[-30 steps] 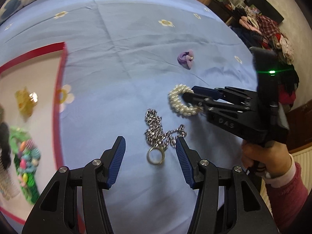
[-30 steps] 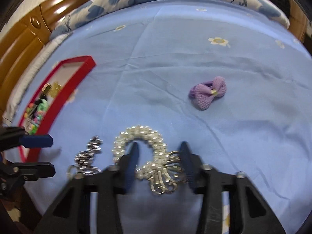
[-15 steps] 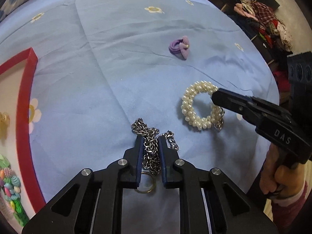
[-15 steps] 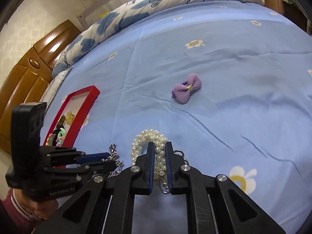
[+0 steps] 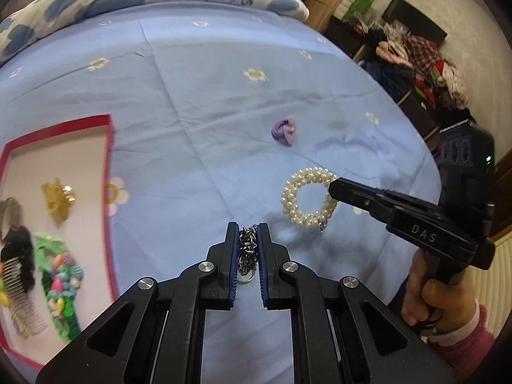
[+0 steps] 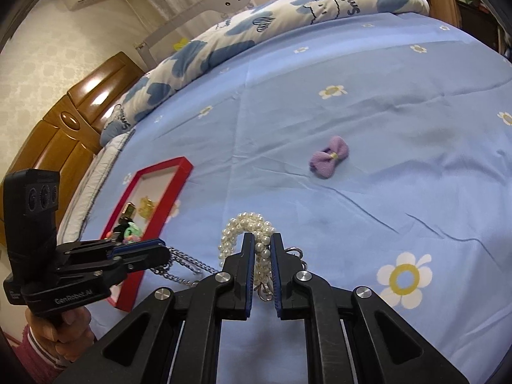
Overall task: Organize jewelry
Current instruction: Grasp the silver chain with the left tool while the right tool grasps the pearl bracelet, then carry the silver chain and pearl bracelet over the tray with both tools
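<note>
Where the bedsheet (image 5: 198, 102) spreads: pale blue cloth, creased, daisy print.
Tray (image 5: 107, 172): red rim, pale floor, far left; clips and combs inside.
Left gripper (image 5: 249, 240): jaws clamped on steel chain (image 5: 248, 251), links bunched.
Bow (image 5: 284, 130): purple fabric, lying apart.
Right gripper (image 6: 263, 251): jaws pinching pearl bracelet (image 5: 307, 196), a beaded ring.
Room: wooden headboard (image 6: 64, 140), patterned quilt (image 6: 256, 28).

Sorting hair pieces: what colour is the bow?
Purple bow with a gold centre band; clearest in the right wrist view.

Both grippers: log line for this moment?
left gripper: shut on chain | right gripper: shut on pearl bracelet | purple bow: loose on sheet
</note>
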The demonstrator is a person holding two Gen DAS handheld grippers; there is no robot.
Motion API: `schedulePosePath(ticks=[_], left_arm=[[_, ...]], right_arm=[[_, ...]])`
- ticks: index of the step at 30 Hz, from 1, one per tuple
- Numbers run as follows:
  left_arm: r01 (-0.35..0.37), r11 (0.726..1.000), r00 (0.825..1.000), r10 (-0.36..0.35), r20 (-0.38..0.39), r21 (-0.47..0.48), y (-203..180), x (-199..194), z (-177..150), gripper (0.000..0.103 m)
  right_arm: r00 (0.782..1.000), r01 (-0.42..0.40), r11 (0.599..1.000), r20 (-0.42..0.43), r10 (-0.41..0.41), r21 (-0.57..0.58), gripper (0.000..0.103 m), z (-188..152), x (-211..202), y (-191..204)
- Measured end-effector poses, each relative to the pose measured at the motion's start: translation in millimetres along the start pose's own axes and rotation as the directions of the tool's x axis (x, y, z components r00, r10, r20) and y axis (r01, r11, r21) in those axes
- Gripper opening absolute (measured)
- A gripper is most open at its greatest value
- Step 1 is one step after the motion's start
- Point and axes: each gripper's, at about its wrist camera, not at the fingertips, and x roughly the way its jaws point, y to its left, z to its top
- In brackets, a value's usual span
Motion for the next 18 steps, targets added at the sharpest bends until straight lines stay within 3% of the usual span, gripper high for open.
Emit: schedulePosePath(ticks=[18], left_arm=[[-0.044,0.989,0.988,0.064,0.138,-0.142,54.5,-77.3,-18.2,0.009]], right_arm=[[0.995,-0.104,0.992,-0.020,0.103,-0.073,0.009,-0.8,13.6,67.6]])
